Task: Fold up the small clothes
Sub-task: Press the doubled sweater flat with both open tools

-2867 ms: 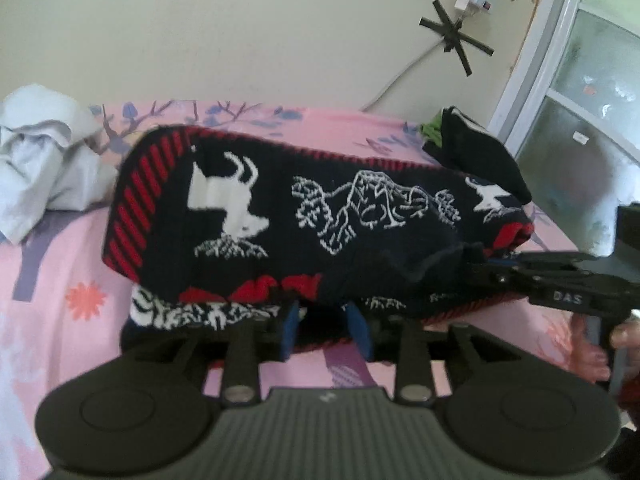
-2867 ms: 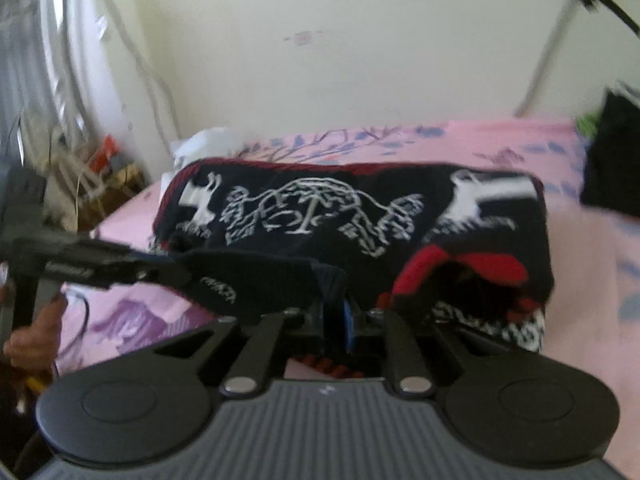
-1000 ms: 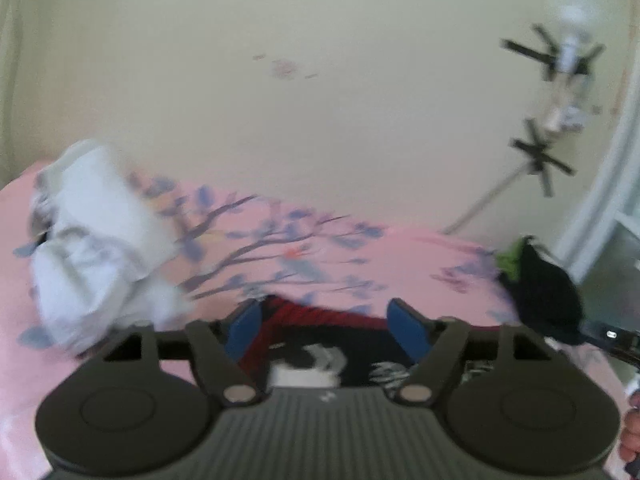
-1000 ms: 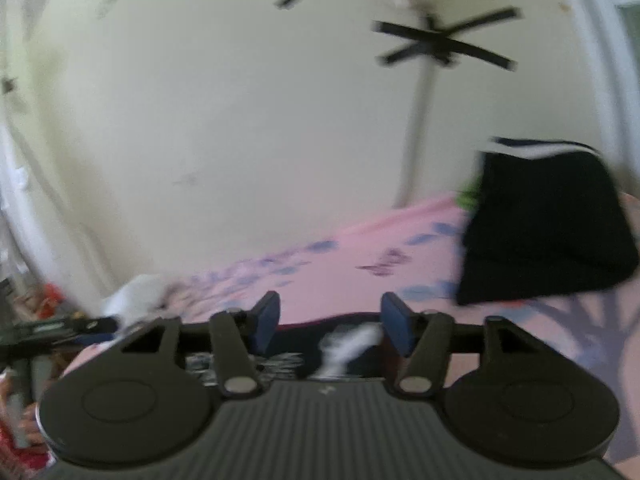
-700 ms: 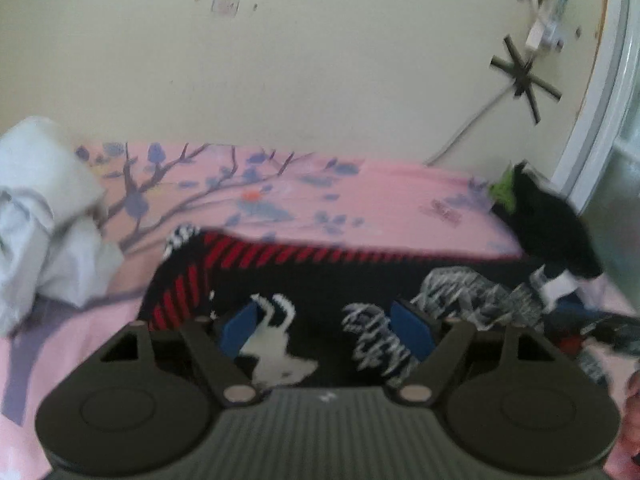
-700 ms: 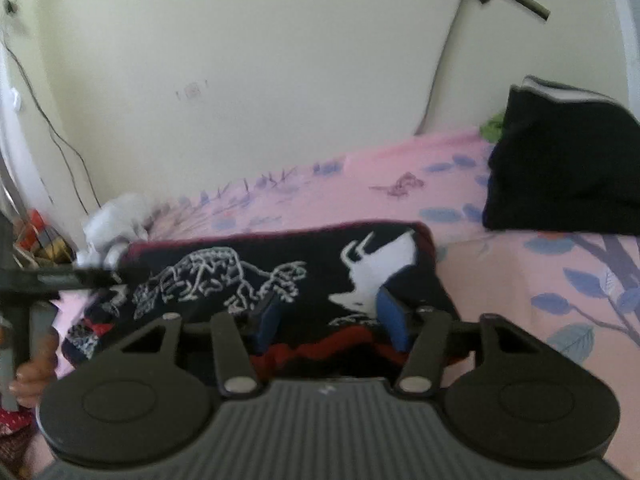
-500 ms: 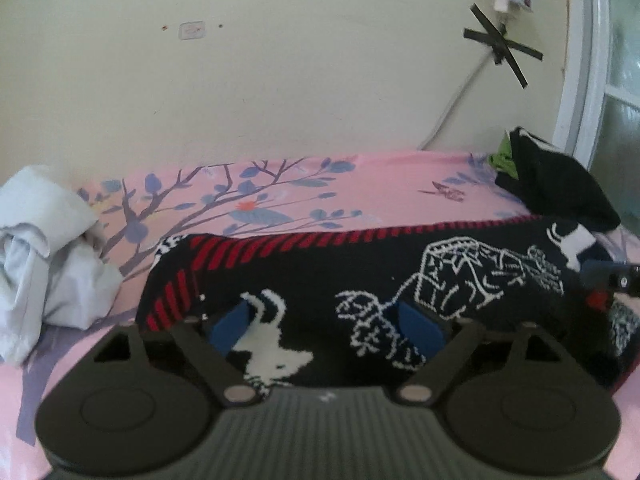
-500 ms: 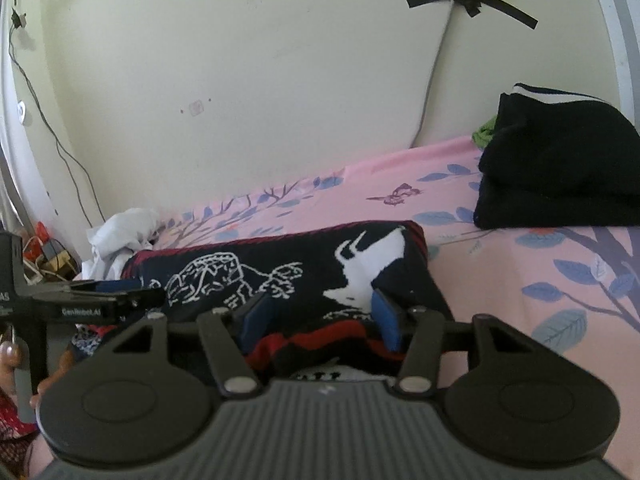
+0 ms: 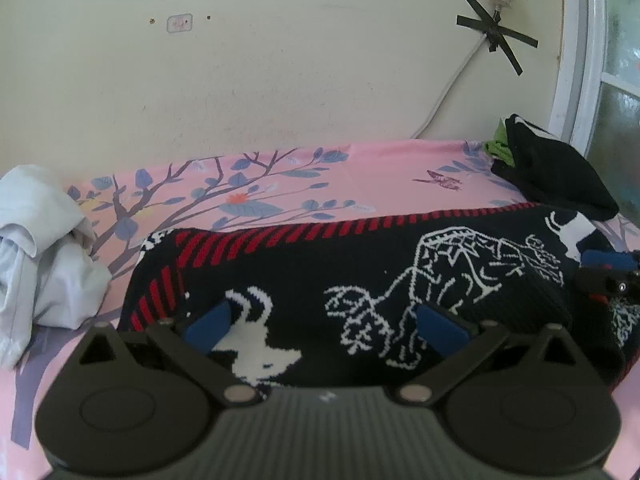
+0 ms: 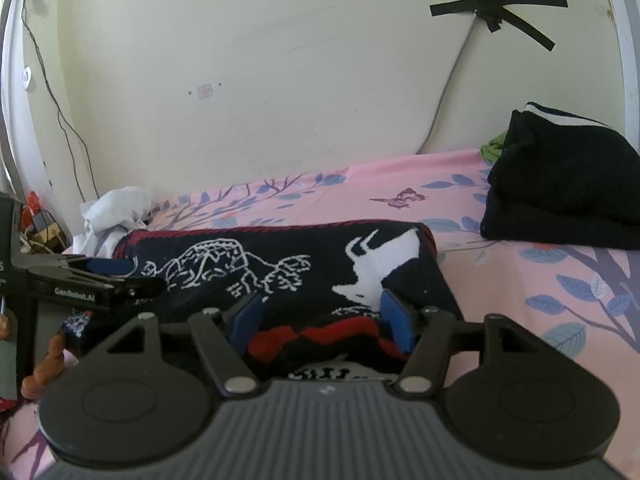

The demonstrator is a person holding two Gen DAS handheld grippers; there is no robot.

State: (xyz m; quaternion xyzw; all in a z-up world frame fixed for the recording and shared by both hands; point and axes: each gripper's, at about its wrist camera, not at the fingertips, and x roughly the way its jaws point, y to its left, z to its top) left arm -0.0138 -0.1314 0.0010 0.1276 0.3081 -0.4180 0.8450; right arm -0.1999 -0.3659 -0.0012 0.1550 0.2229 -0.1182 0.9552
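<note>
The black knitted sweater with white animal figures and red striped trim lies folded on the pink floral bed sheet, its long axis running across in front of you. Your left tool has just been opening and stands released over its left half, nothing pinched; your right tool hangs half-spread over the red-edged right end, which sits between its pads unpressed.

Both wrist views look closely across one sweater toward the wall
</note>
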